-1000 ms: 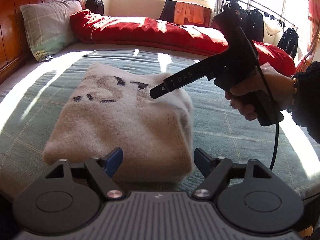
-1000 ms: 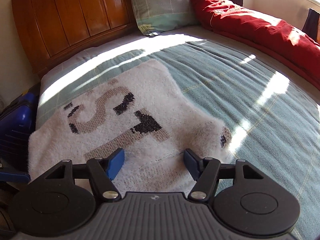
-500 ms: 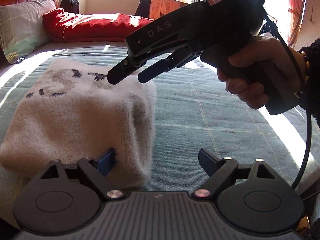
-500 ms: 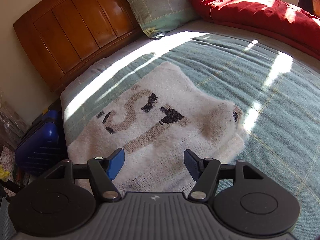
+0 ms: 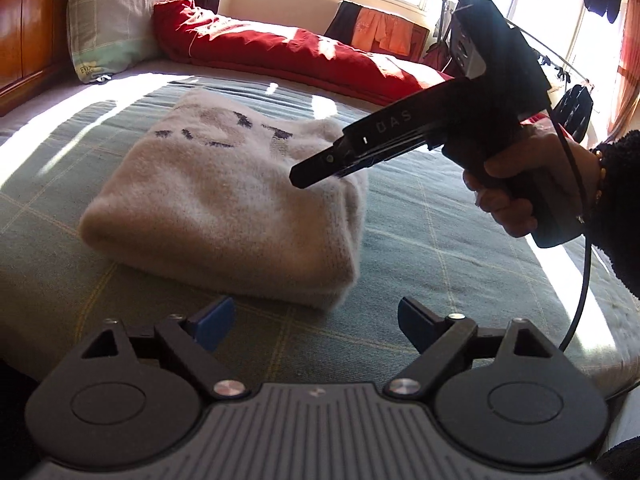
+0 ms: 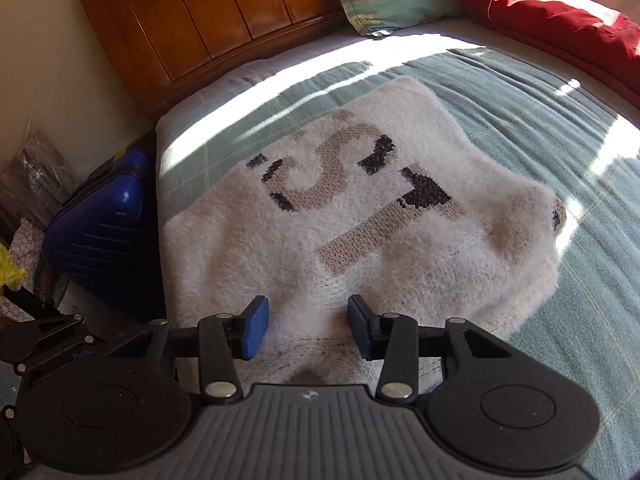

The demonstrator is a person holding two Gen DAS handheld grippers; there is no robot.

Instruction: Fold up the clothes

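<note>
A second ago my right gripper (image 6: 306, 330) stood wider over the folded white sweater (image 6: 360, 216); now its jaws are closing, the blue pads drawn in over the near edge of the knit, fuzzy cloth showing between them, though I cannot tell whether they press on it. From my other hand's camera that same gripper (image 5: 316, 174) has swung from over the lettering to hang above the sweater's right corner, my right hand (image 5: 516, 196) in its dark fleecy sleeve around the handle. My left gripper (image 5: 316, 322) has spread a little wider and holds nothing; earlier the sweater's front edge lay right between its pads, now it (image 5: 224, 200) sits a little beyond them with bare blanket between. The sweater lies folded into a thick rectangle in the middle of the bed, letters facing up. Under it is a green checked blanket (image 5: 440, 240) striped with sunlight. Behind are a red quilt (image 5: 280, 52), a checked pillow (image 5: 112, 20) and a wooden headboard (image 6: 208, 20); a blue suitcase (image 6: 104, 232) stands beside the bed, and clothes hang on a rack (image 5: 560, 60) by the bright windows.
</note>
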